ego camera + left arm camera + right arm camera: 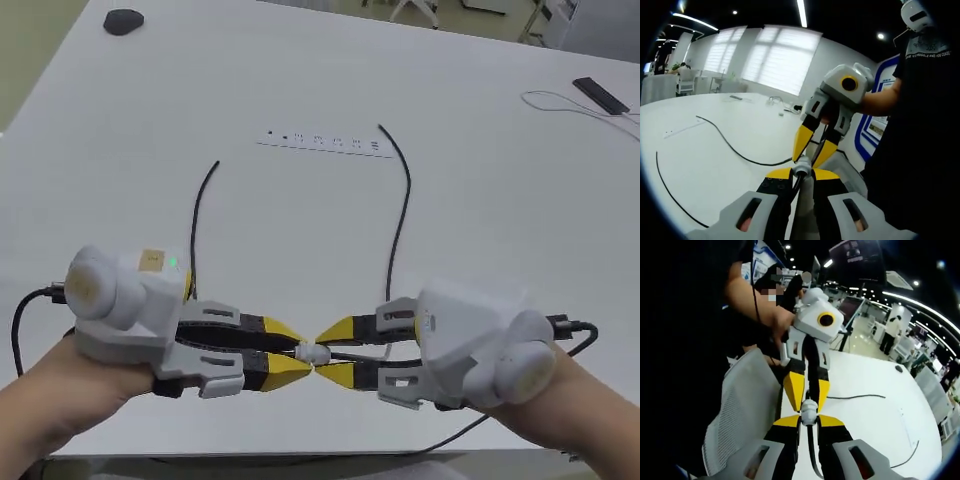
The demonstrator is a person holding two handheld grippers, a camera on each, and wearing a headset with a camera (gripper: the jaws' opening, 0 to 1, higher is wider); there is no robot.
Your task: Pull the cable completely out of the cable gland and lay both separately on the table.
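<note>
Cable gland (314, 353) with cable (400, 215) inside, left tool (298, 353) tight on gland, right tool (335, 353) tight on cable.

1. In the left gripper view, a line of small pale capitals ran across the person's black shirt (930, 70), above and to the right of the right gripper (806, 159). "STRUGGLE" and "YOU" seemed to stand in it; the rest was too small to read.
2. A blue-framed board (875, 130) just behind that gripper carried print too blurred to read.
</note>
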